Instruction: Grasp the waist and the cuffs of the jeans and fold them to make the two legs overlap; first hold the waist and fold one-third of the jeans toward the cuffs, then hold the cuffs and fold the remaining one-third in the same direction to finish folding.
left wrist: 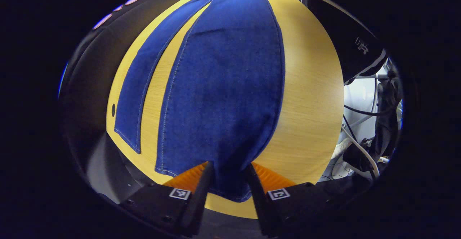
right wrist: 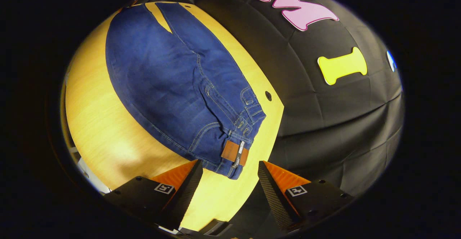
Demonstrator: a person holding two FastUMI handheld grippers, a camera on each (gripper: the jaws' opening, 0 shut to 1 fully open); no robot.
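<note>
Jeans point(left wrist: 223, 88) lie flat on the wooden counter point(left wrist: 309, 98), legs spread in a narrow V with a strip of counter showing between them. In the left gripper view the left gripper point(left wrist: 230, 186) sits at the cuff end of the nearer, wider leg; the cuff point(left wrist: 234, 190) runs down between its two fingers point(left wrist: 201, 192), and the cloth there looks bunched and slightly raised off the counter. Jaws are fairly close with denim between them, but cannot tell if both actually press on it. The other leg point(left wrist: 144, 84) lies to the left, its cuff flat near the counter edge. Cables point(left wrist: 360, 149) and dark gear sit off the counter's right side. In the right gripper view the right gripper point(right wrist: 230, 181) hovers just off the waist end; jaws stand wide apart, nothing between them. The waistband point(right wrist: 245, 131) with belt loops and a brown leather patch point(right wrist: 234, 152) lies just ahead of the fingers, not touching them, close to the counter's corner. A small dark hole point(right wrist: 268, 95) marks the counter near the waist. Black booth wall point(right wrist: 342, 123) beyond.
</note>
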